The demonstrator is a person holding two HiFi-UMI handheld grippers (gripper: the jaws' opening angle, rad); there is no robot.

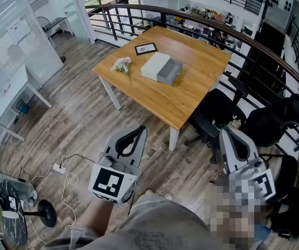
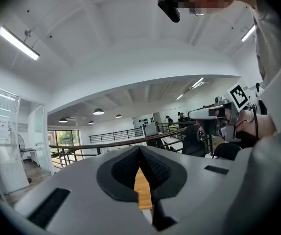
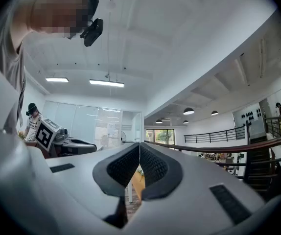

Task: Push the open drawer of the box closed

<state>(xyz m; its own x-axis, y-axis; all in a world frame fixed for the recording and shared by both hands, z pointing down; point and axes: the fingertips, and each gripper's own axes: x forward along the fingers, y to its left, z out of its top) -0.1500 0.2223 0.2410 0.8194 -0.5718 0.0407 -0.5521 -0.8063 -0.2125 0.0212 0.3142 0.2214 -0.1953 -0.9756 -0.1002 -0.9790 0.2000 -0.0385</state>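
Mezzanine office, plank floor [image 1: 76,108], curved railing [image 1: 201,17] behind wooden table [image 1: 196,82]. Left gripper [image 1: 140,130]: jaws closed tip to tip, held nothing, hung over floor well apart from table. Right gripper [image 1: 225,135]: jaws likewise pressed together, empty, near black chairs [image 1: 217,108] at table's near corner. White box [image 1: 154,64] near table middle, grey drawer [image 1: 170,72] pulled out; flowers [image 1: 121,64] and picture frame [image 1: 146,48] alongside. Open floor along table's left side.
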